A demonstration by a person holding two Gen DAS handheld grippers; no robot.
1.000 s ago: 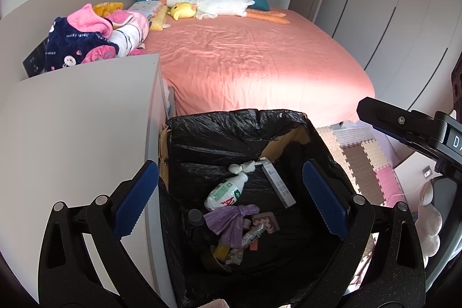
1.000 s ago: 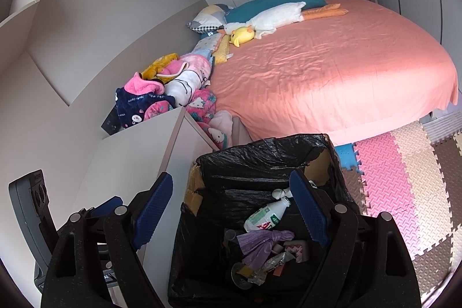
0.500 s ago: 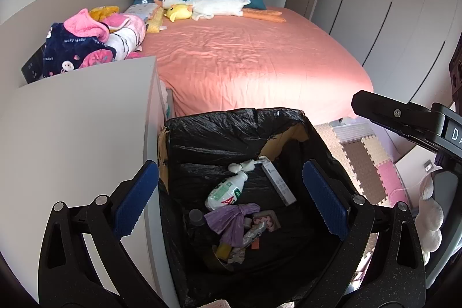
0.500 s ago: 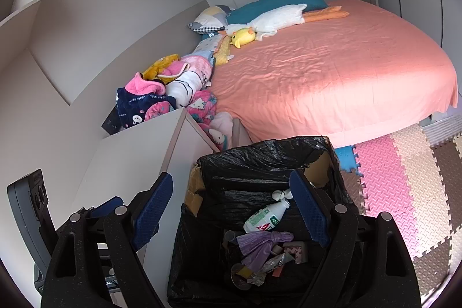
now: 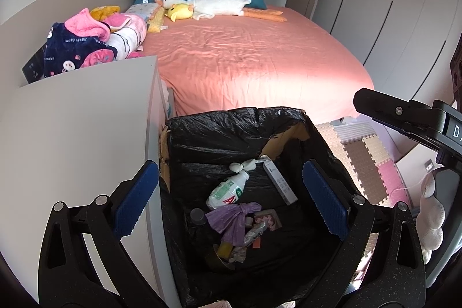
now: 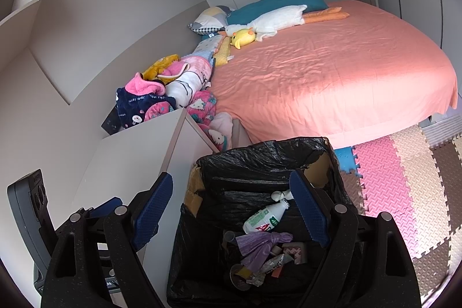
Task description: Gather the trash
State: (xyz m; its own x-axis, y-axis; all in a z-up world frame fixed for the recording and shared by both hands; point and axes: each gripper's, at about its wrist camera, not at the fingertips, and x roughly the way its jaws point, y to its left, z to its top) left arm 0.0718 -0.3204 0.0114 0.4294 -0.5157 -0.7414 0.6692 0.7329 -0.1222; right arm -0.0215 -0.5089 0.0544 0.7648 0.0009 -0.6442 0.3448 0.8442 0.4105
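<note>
**Both claws empty over the lined box; trash already inside**

Left claw (image 5: 231, 192): released, blue pads wide apart, nothing between them. Hovers above the open bin (image 5: 291, 117), a cardboard box lined with a black bag. Right claw (image 6: 231, 204): likewise spread wide and empty, above the same bin from slightly further right.

Where the trash is: all visible trash lies at the bottom of the bin. White plastic bottle (image 5: 228, 191) with green label lies on its side near the middle. Long white carton (image 5: 278, 182) lies to its right. Knotted purple bag (image 5: 234, 220) sits nearer, over foil wrappers (image 5: 254, 233) and small scraps. A small white crumpled piece (image 5: 242, 166) lies just beyond the bottle's neck.

Surroundings: white counter (image 5: 75, 129) touching the bin's left side, its top bare. Bed (image 5: 248, 59) with pink sheet beyond, plush toys and clothes at its far left. Foam floor mat (image 6: 404, 181) to the right. No loose trash seen on counter, bed or mat.

Handling judgement:
- Bin contents look light; the load is small.
- Bag film is thin, soft, slippery, and tears easily. The far right corner has already slipped, showing bare cardboard.
- To lift the liner, pinch a gathered fold at the rim, one claw per side, not a single layer.
- Bottle: light, smooth, rolls; grip across the body.
</note>
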